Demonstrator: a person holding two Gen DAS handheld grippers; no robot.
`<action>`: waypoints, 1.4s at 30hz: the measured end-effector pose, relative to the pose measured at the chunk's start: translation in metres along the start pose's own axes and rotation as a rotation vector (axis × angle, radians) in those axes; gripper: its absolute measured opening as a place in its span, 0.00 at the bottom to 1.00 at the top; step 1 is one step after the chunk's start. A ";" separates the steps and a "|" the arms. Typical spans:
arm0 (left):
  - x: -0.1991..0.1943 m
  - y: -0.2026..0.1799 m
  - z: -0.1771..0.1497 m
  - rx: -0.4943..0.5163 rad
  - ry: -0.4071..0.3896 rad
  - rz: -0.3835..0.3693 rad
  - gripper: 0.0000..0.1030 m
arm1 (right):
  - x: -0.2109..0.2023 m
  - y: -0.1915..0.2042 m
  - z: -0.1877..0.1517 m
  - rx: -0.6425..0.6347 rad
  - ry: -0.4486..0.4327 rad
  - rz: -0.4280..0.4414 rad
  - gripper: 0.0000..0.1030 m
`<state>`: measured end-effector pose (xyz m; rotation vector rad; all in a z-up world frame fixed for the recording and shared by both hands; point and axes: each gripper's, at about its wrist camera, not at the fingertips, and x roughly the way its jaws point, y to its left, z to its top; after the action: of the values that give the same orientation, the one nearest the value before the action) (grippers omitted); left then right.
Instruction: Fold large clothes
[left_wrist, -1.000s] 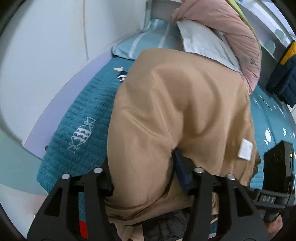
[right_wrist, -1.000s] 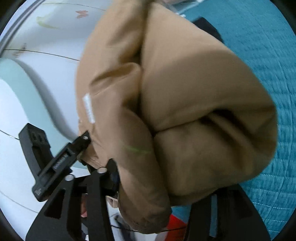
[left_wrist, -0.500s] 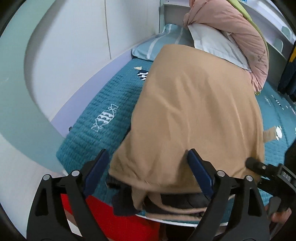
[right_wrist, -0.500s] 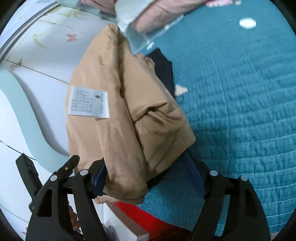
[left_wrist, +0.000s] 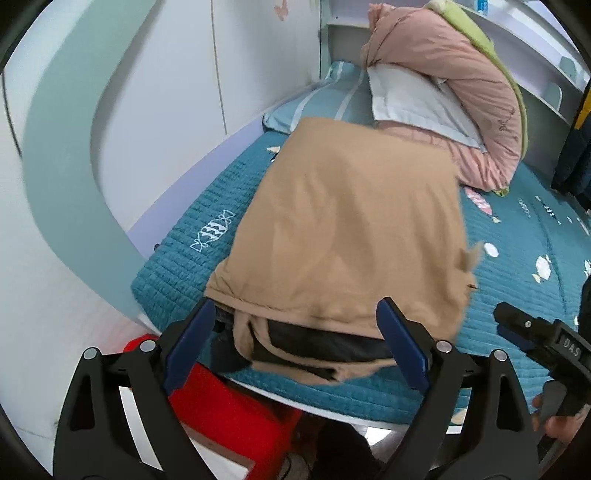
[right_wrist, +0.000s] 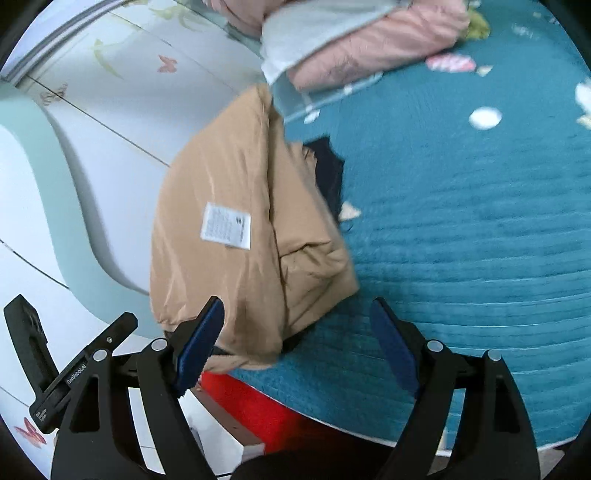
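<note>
A folded tan jacket is lying at the near edge of the teal quilted bedspread, dark lining showing at its 6 o'clock edge. The left gripper is hovering with its fingers apart, gripping nothing. The right gripper is likewise spread wide, the jacket's white care label sitting at its 11 o'clock. A pink duvet is lying at 1 o'clock.

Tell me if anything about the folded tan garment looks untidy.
Yes. The tan garment lies folded on the bed, but dark lining pokes from its near edge and that edge overhangs the mattress slightly.
</note>
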<state>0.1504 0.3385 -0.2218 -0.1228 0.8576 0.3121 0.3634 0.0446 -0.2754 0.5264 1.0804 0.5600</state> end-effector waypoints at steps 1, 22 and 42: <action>-0.007 -0.004 -0.001 0.003 -0.008 -0.003 0.87 | -0.011 0.002 0.002 -0.012 -0.004 -0.010 0.76; -0.218 -0.167 -0.048 0.167 -0.249 -0.039 0.92 | -0.252 0.062 -0.068 -0.440 -0.298 -0.233 0.87; -0.337 -0.209 -0.060 0.172 -0.458 -0.145 0.95 | -0.369 0.097 -0.100 -0.539 -0.543 -0.288 0.92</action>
<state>-0.0323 0.0527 -0.0087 0.0464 0.4153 0.1201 0.1224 -0.1120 -0.0058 0.0330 0.4430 0.3962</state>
